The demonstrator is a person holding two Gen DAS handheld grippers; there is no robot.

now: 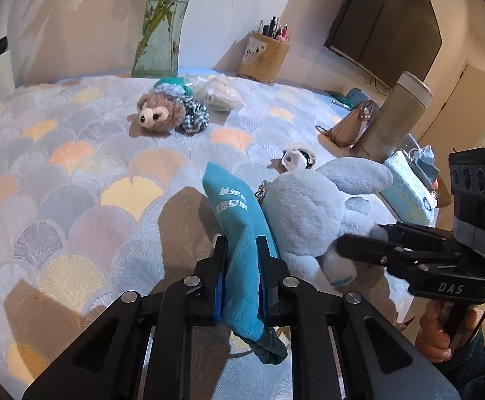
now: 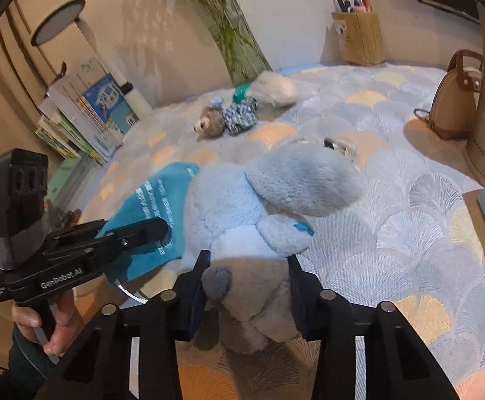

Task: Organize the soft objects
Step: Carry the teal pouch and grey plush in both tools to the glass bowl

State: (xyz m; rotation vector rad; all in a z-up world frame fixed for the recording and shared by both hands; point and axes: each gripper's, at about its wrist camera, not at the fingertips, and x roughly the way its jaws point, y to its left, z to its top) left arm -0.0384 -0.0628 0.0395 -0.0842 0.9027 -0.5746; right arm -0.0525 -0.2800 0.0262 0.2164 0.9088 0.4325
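Beside the pale blue plush rabbit (image 2: 242, 213), on its left as you look from the right wrist camera, your left gripper (image 1: 241, 256) is clamped on a teal cloth pouch (image 1: 234, 213) printed with white characters; both fingers press into the fabric, and the pouch stands up on edge, leaning against the rabbit's flank. Your right gripper (image 2: 247, 283) sits around the rabbit's lower body, the two fingers (image 2: 195, 286) pressed against the fur on either side, so it is gripping the rabbit. One long ear flops out to the rabbit's right, across the scallop-patterned cloth (image 1: 75, 173) that covers the table.

Beyond the rabbit, well apart from it, a small brown plush animal (image 1: 157, 115) lies on the cloth with a checked fabric piece (image 1: 195, 116) touching it, and a white wrapped bundle (image 1: 219, 95) lies just behind those. A small black-and-white trinket (image 1: 296, 159) rests close to the rabbit's ear. Farther from the rabbit, against the wall, stand a glass vase (image 1: 160, 26) of green stems and a woven pen holder (image 1: 264, 56). To the rabbit's right sit a tan handbag (image 2: 456, 96), a tall flask (image 1: 392, 120) and a tissue pack (image 1: 409, 186).
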